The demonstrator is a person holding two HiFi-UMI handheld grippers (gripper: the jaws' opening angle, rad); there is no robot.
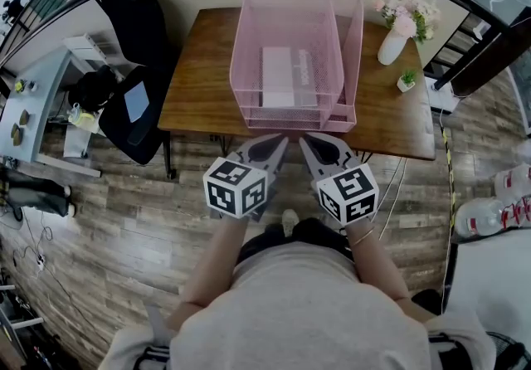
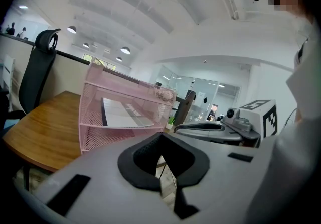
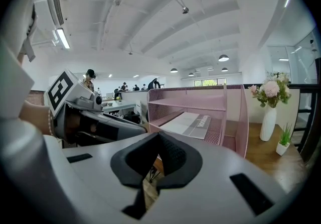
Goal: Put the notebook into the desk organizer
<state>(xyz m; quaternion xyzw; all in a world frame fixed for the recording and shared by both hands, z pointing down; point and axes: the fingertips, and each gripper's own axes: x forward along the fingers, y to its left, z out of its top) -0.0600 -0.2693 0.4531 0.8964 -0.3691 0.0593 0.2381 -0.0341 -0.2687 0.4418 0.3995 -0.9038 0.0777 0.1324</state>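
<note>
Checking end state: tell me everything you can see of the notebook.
The notebook is a flat white rectangle with a grey printed band along one side and a dark edge. It looks closed and lies flat on a shelf inside the pink mesh organizer, which stands on the wooden desk. Only that shelf touches it.

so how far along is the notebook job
Done: the white and grey notebook lies flat on a shelf inside the pink wire-mesh desk organizer.
In hand: nothing. The left tool and the right tool are both shut and empty, held short of the brown wooden desk.
Left: nothing that shows; the job looks finished.
</note>
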